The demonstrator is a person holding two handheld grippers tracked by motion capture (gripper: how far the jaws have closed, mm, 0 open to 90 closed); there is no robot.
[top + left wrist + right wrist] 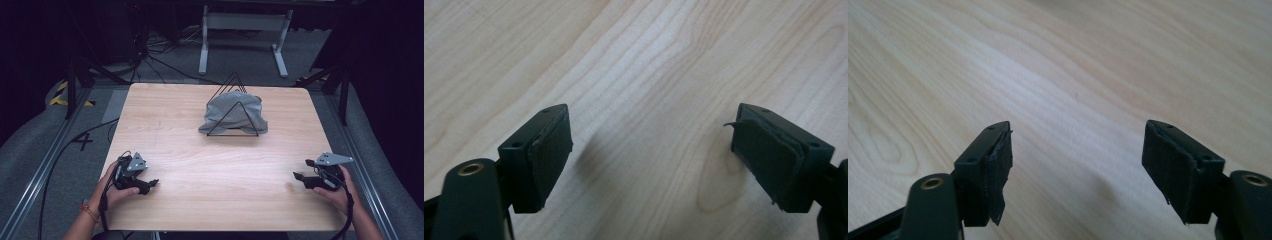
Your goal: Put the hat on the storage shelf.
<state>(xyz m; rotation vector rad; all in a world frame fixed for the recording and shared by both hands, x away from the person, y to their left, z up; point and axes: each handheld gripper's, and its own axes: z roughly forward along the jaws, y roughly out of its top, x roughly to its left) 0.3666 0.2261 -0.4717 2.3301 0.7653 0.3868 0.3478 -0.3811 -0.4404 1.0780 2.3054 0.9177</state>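
Observation:
A grey cloth (235, 114) lies bunched on a black wire rack (233, 134) of triangular frames at the far middle of the wooden table (200, 165). My left gripper (148, 186) rests at the near left of the table, held by a hand, its jaws open and pointing right. My right gripper (303, 170) sits at the near right, jaws open and pointing left. In the left gripper view the left gripper (651, 150) has bare wood between its pads. The right gripper (1075, 167) in its own view likewise holds nothing. Both are far from the cloth.
Metal rails (45, 165) run along both sides of the table. Cables (155, 60) trail over the grey floor behind it. A white table frame (245, 35) stands farther back.

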